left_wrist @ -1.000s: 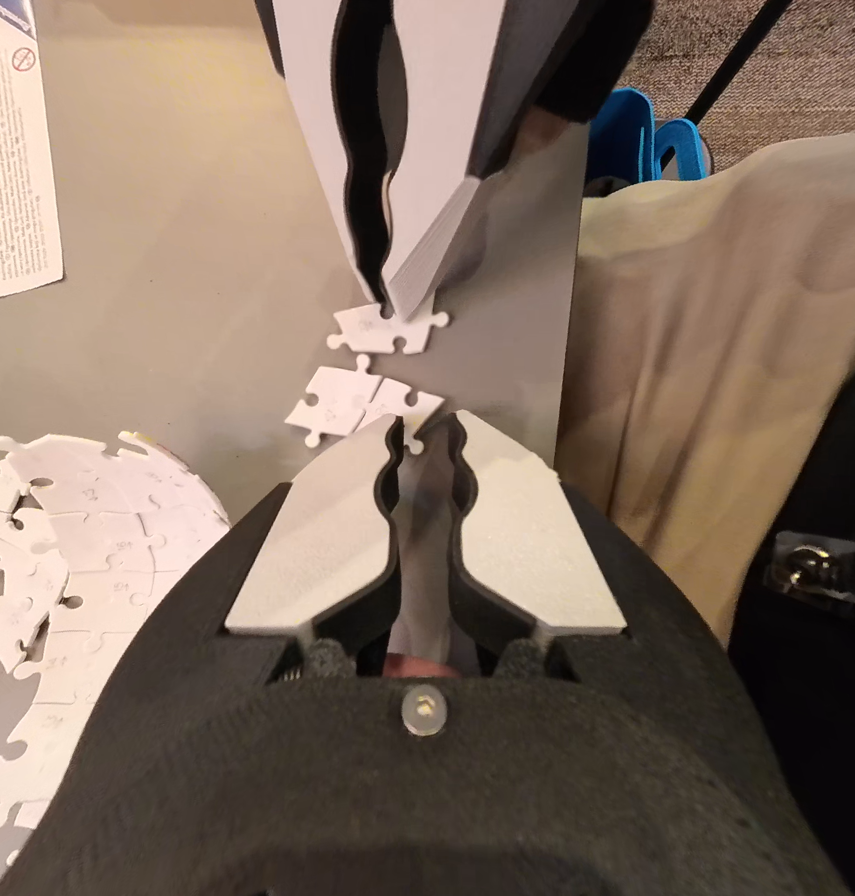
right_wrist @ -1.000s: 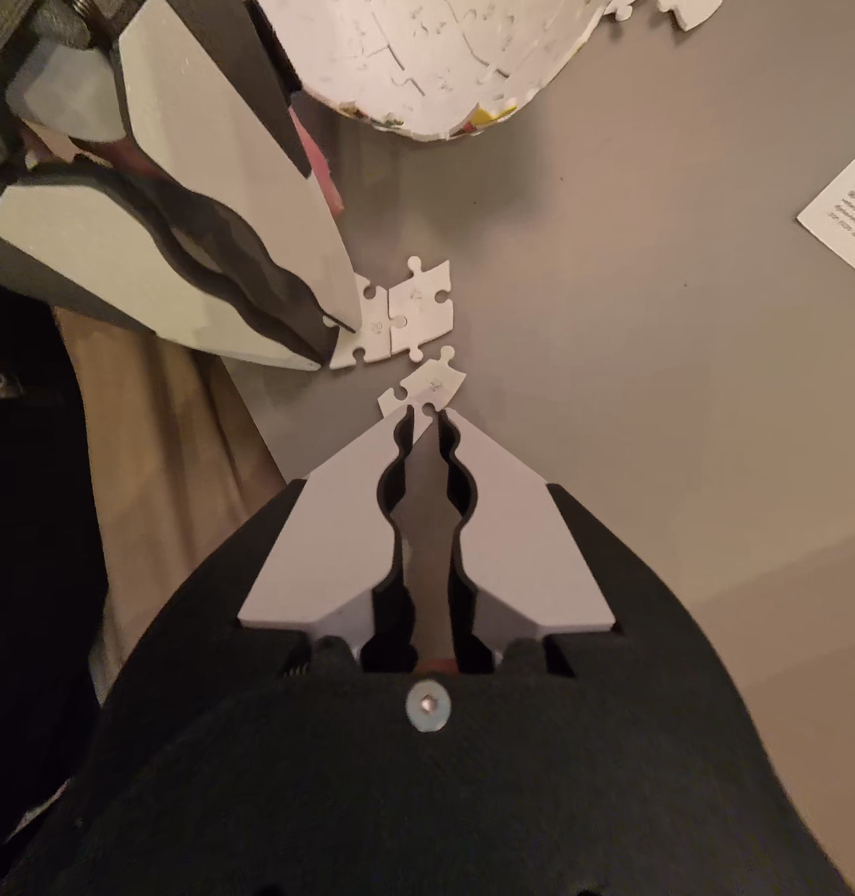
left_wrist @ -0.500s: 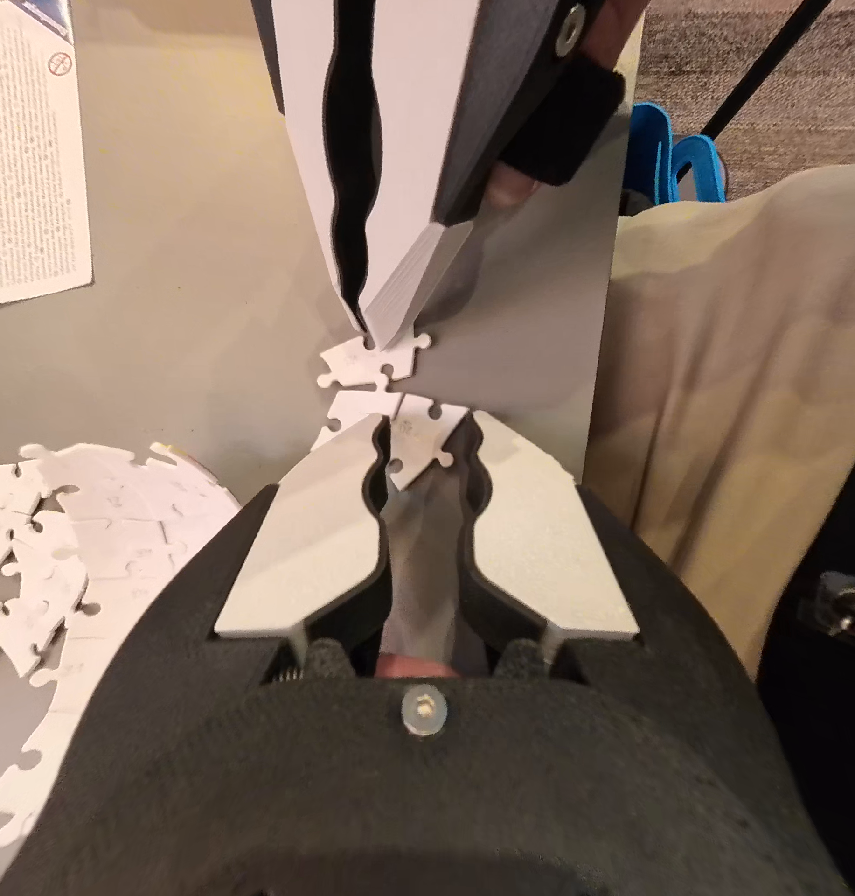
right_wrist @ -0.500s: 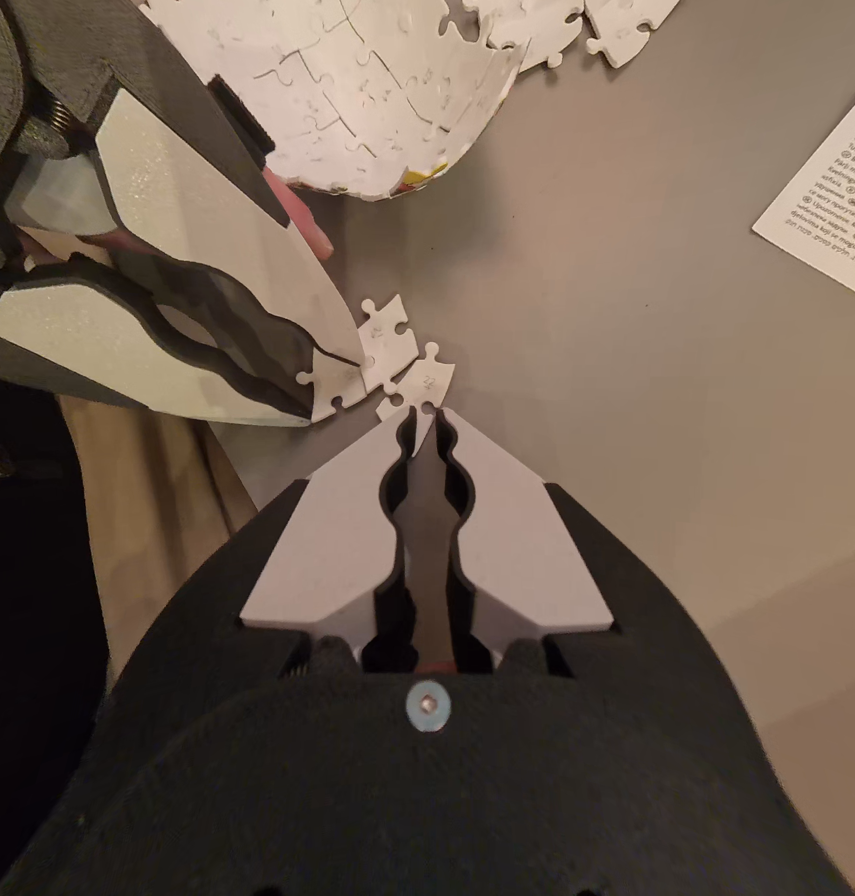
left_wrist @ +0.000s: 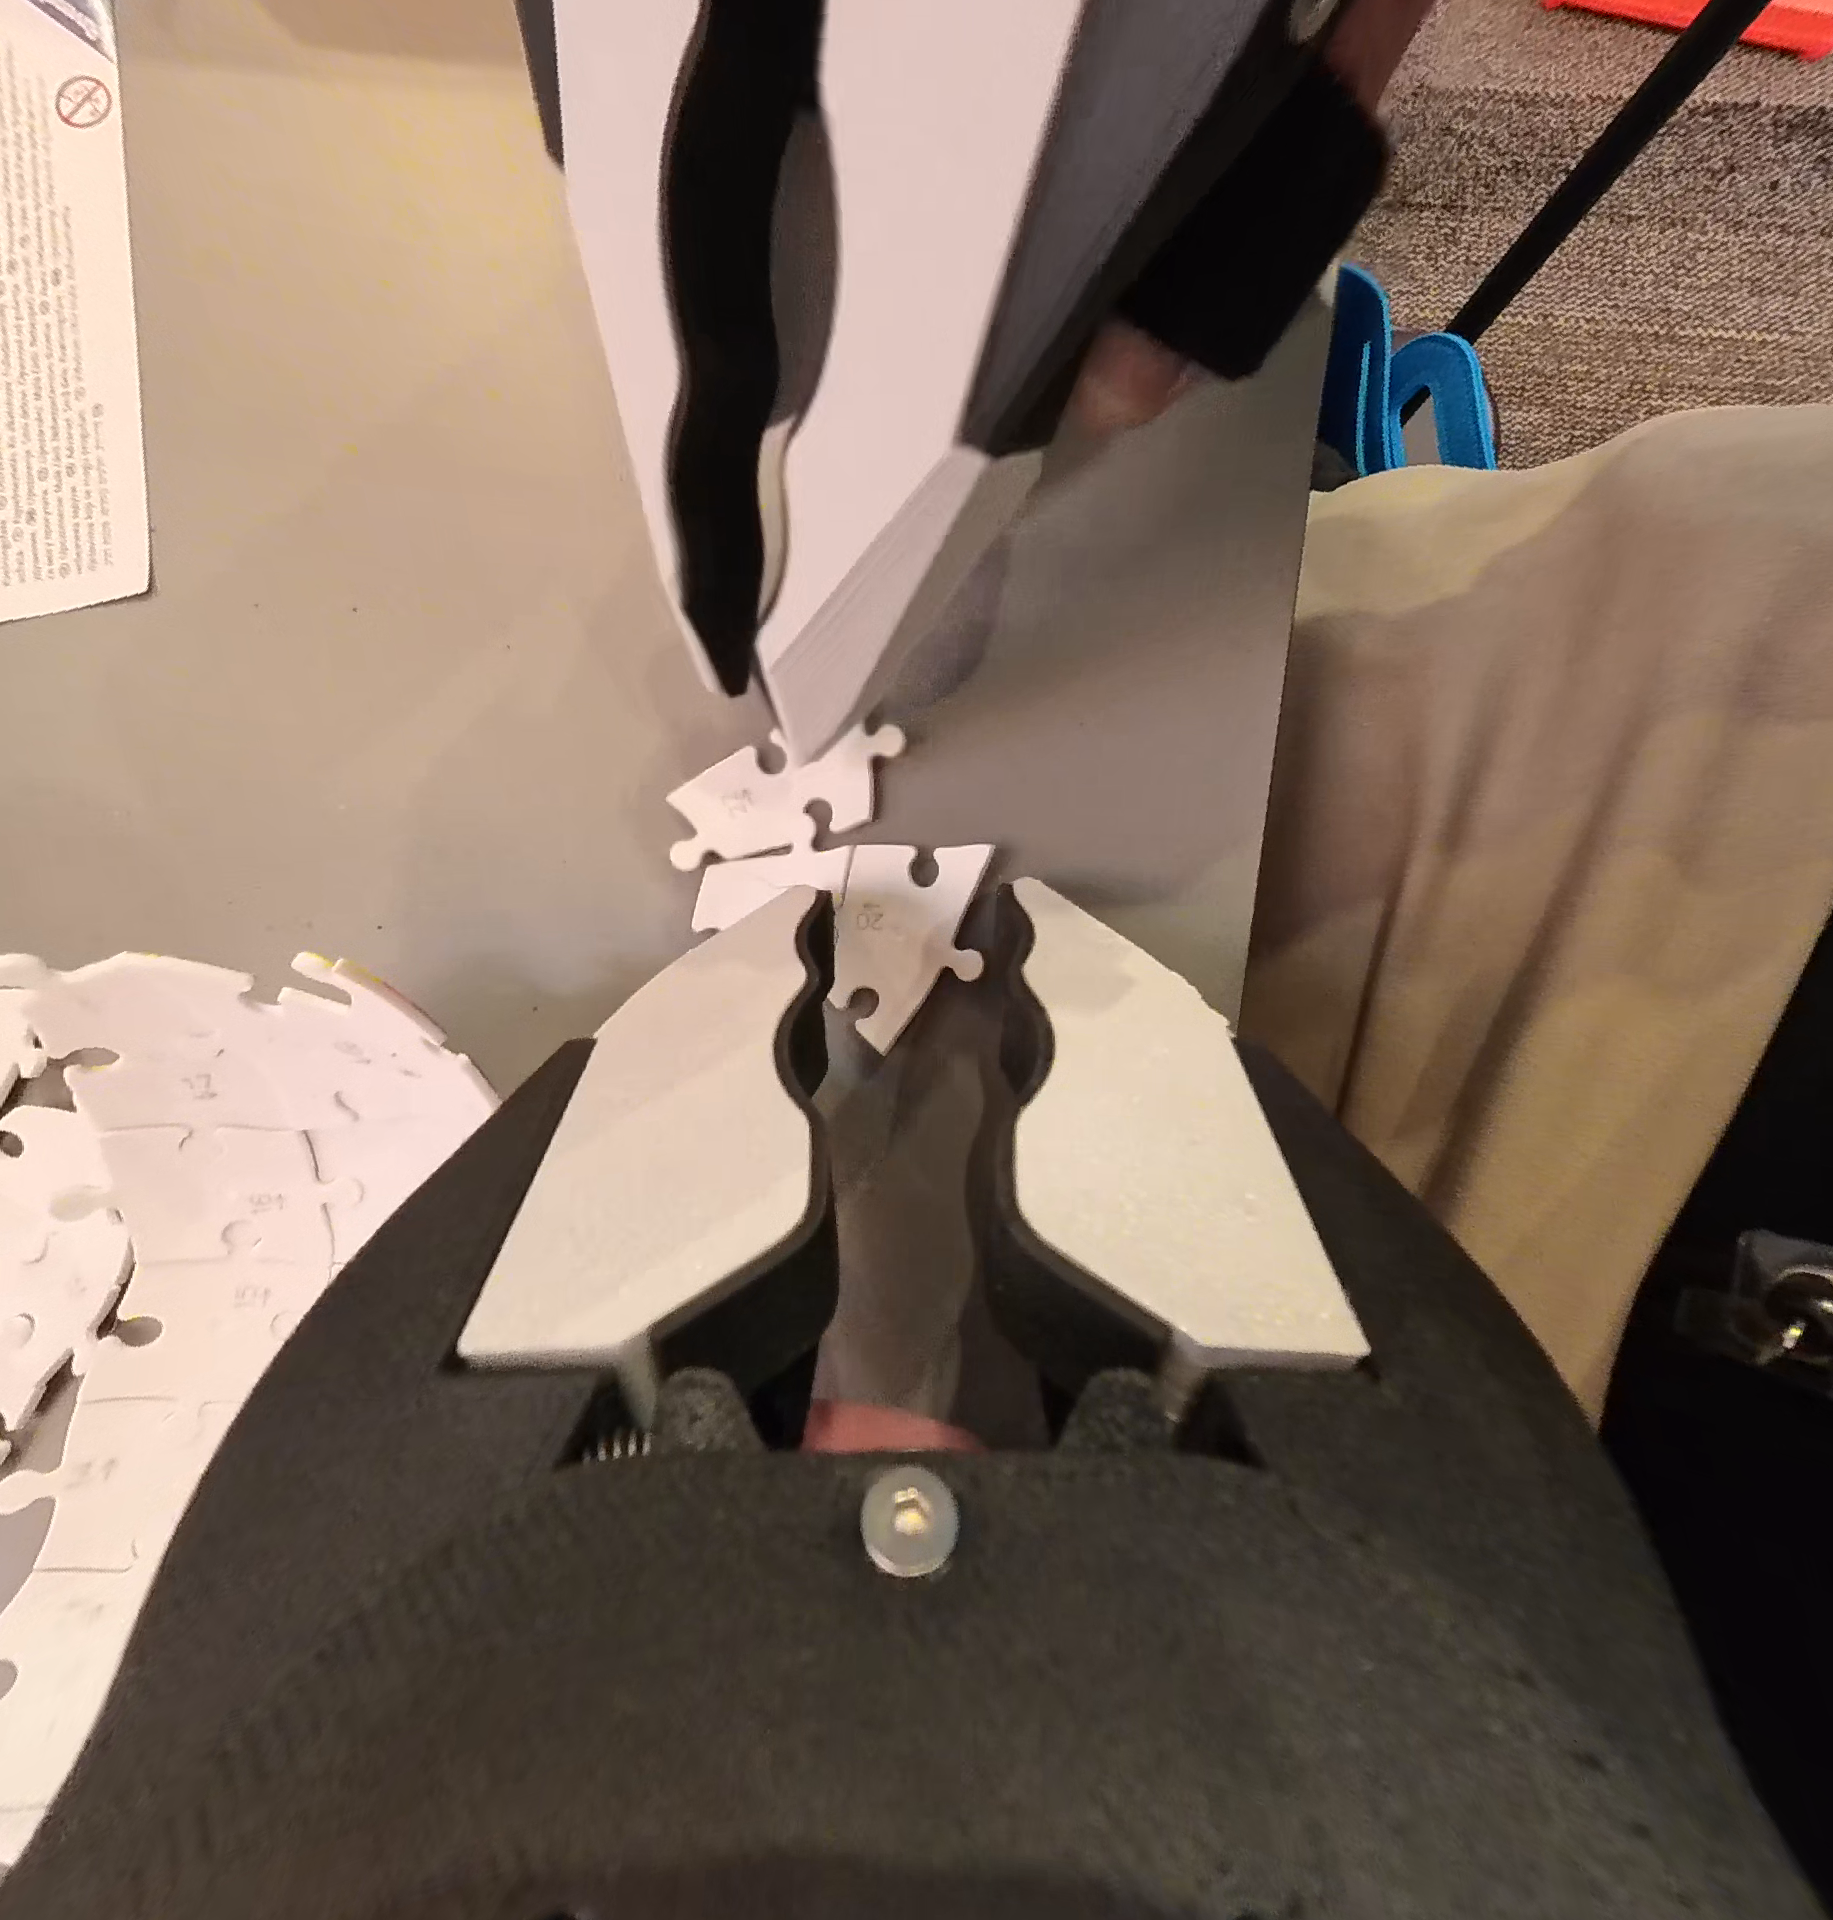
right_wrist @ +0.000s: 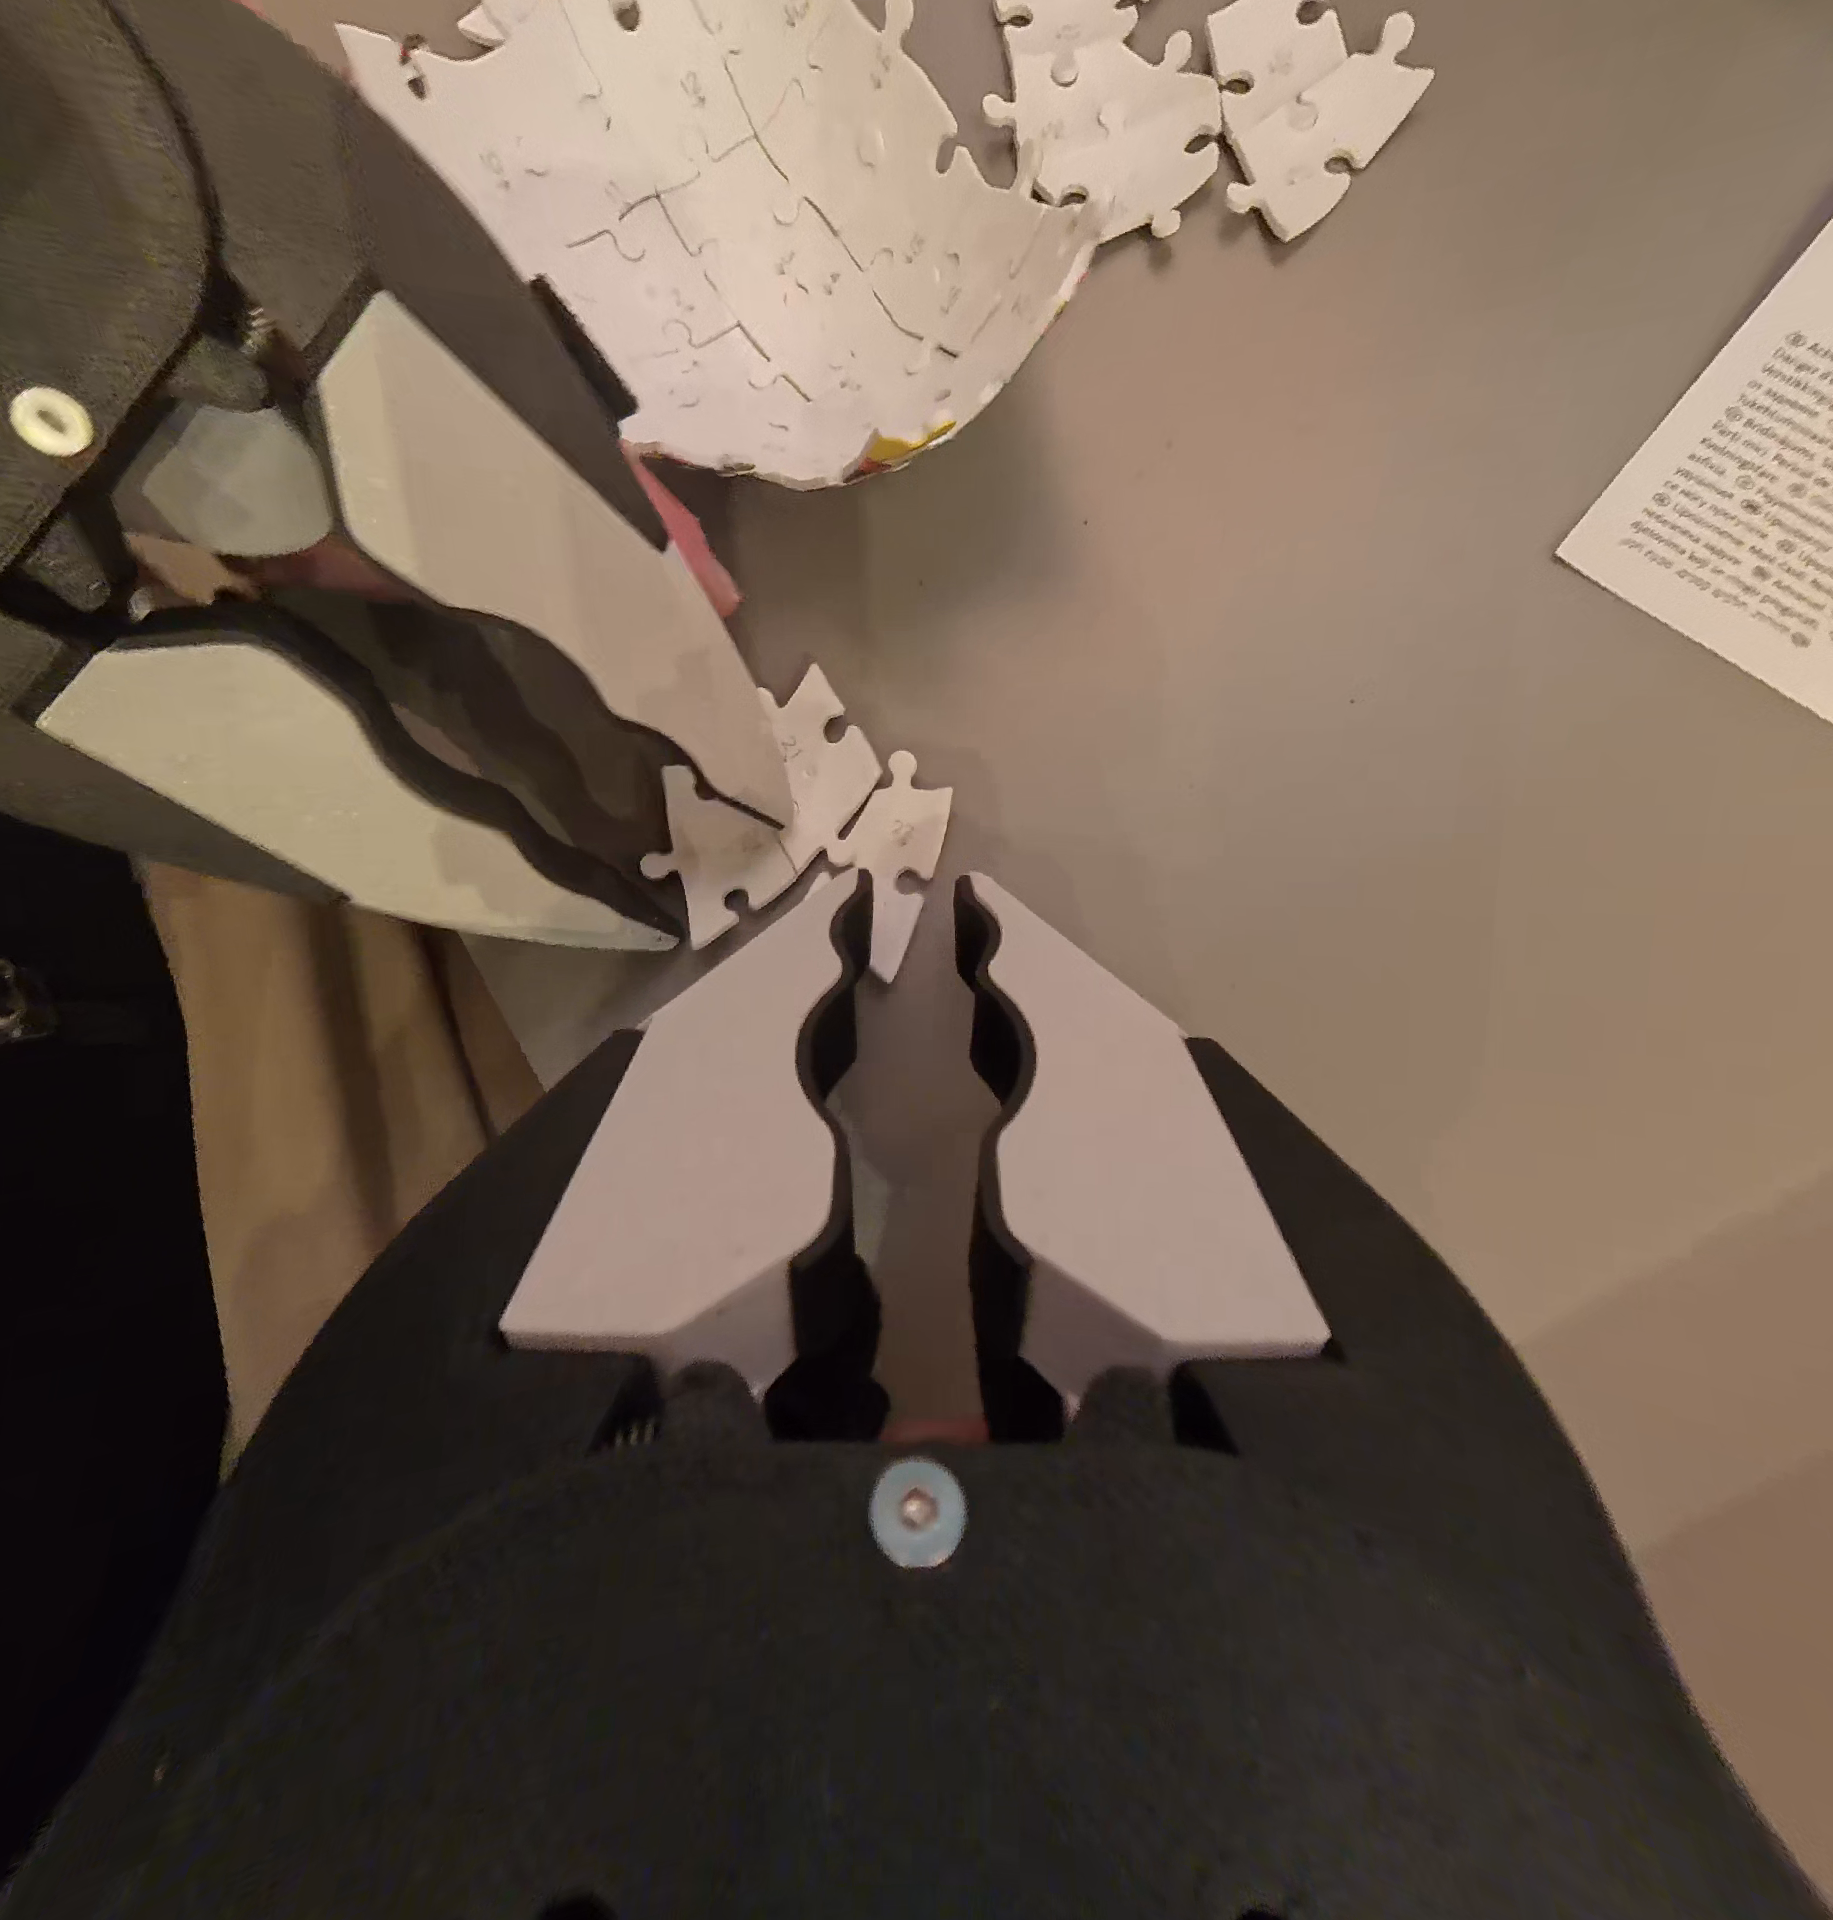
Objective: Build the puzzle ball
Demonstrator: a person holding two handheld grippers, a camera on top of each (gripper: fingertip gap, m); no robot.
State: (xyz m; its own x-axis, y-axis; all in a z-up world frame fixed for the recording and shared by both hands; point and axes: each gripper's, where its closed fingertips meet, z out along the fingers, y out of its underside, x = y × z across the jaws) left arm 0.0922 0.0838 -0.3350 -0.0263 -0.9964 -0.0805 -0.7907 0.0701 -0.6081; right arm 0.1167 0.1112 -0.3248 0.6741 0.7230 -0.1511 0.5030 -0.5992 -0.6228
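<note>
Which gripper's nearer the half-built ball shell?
Left. The left gripper sits right beside the half-built ball shell, its finger overlapping the shell's edge in the right wrist view. The right gripper is farther back, beyond the small pieces.

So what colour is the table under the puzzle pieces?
Plain grey table, clearest in the right wrist view.

My left gripper covers part of the joined pair at my fingertips, hiding whether I grip it. Left of those jaws, the picture's edge cuts off the half-built ball shell. Beyond them, my right gripper shows blurred, its body cropped above.
</note>
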